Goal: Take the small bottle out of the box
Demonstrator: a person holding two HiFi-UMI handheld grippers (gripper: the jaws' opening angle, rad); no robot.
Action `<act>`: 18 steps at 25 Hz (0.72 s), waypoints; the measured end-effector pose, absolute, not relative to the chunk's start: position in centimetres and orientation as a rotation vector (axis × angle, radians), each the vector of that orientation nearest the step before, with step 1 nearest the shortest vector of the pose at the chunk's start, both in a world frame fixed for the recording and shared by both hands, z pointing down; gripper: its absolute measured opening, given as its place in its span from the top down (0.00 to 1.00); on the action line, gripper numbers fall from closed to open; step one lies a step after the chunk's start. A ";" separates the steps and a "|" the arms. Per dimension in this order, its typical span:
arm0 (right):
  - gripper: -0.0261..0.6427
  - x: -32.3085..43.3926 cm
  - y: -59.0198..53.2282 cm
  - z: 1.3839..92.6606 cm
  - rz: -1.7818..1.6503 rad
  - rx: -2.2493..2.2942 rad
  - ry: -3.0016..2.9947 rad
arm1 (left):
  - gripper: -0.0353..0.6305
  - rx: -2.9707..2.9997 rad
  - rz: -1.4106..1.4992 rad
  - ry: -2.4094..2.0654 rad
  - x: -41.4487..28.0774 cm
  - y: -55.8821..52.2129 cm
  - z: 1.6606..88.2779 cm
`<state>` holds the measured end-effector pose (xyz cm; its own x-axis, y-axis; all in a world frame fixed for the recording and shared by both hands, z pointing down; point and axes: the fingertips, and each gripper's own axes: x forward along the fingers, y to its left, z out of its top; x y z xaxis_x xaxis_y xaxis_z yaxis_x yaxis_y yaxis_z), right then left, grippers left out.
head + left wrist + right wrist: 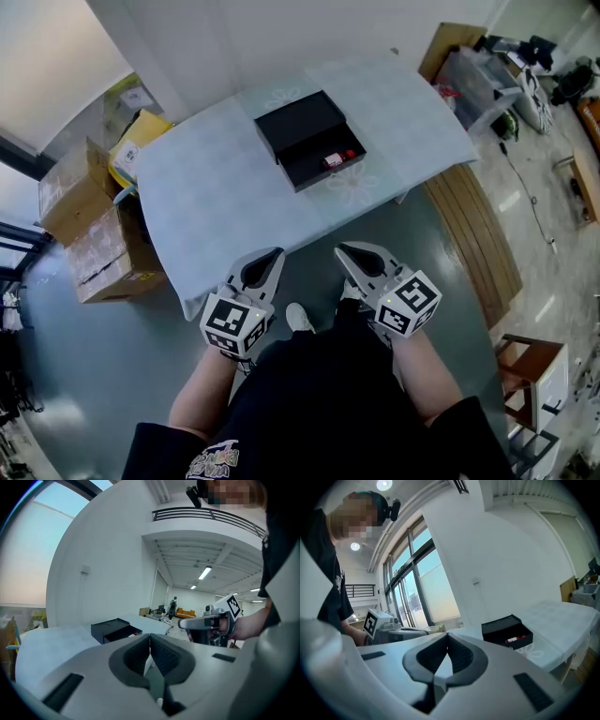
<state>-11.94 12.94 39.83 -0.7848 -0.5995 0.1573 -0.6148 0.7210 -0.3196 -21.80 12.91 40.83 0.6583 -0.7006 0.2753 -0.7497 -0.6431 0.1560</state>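
An open black box point(309, 141) lies in the middle of the table point(216, 197), its lid on the far side. Inside the near tray lies the small bottle point(335, 158), red with a white label, also seen as a small bottle point(514, 639) in the right gripper view. The box point(112, 630) shows low in the left gripper view. My left gripper point(272, 255) and right gripper point(345, 251) hang side by side below the table's near edge, well short of the box. Both are shut and hold nothing.
Cardboard boxes point(94, 225) stand on the floor left of the table. A wooden panel point(478, 234) and a plastic crate point(473, 80) lie to the right. A white shoe point(300, 319) shows between the grippers on the grey floor.
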 end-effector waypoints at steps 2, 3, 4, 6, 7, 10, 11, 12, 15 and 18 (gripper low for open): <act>0.93 -11.6 12.8 39.6 0.549 1.019 -2.874 | 0.90 2.625 0.279 -1.169 -21.5 12.8 40.7; 0.93 -11.4 12.8 39.6 0.548 1.023 -2.873 | 0.90 2.628 0.280 -1.169 -21.4 12.7 40.6; 0.93 -11.2 12.7 39.5 0.546 1.027 -2.874 | 0.90 2.631 0.281 -1.169 -21.3 12.5 40.5; 0.93 -10.8 12.3 39.3 0.538 1.035 -2.875 | 0.90 2.635 0.281 -1.169 -21.0 12.3 40.4; 0.93 -10.5 12.1 39.3 0.535 1.038 -2.876 | 0.90 2.637 0.281 -1.169 -20.9 12.1 40.4; 0.93 -9.6 11.4 39.3 0.535 1.053 -2.875 | 0.90 2.641 0.285 -1.171 -20.3 11.7 40.3; 0.93 -9.3 11.2 39.4 0.536 1.058 -2.875 | 0.90 2.642 0.286 -1.172 -20.1 11.5 40.2; 0.93 -9.0 10.9 39.3 0.535 1.063 -2.876 | 0.90 2.642 0.286 -1.174 -20.0 11.4 40.1; 0.93 -8.3 9.8 39.0 0.527 1.066 -2.881 | 0.90 2.638 0.284 -1.184 -19.4 10.7 39.9; 0.93 -7.4 8.6 38.6 0.516 1.062 -2.887 | 0.90 2.631 0.285 -1.191 -18.7 10.0 39.9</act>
<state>-7.40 8.62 38.55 -0.7679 -0.6265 0.1336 -0.6340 0.7134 -0.2984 -18.69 9.98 39.90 0.6490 -0.7102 0.2730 -0.7567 -0.6396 0.1351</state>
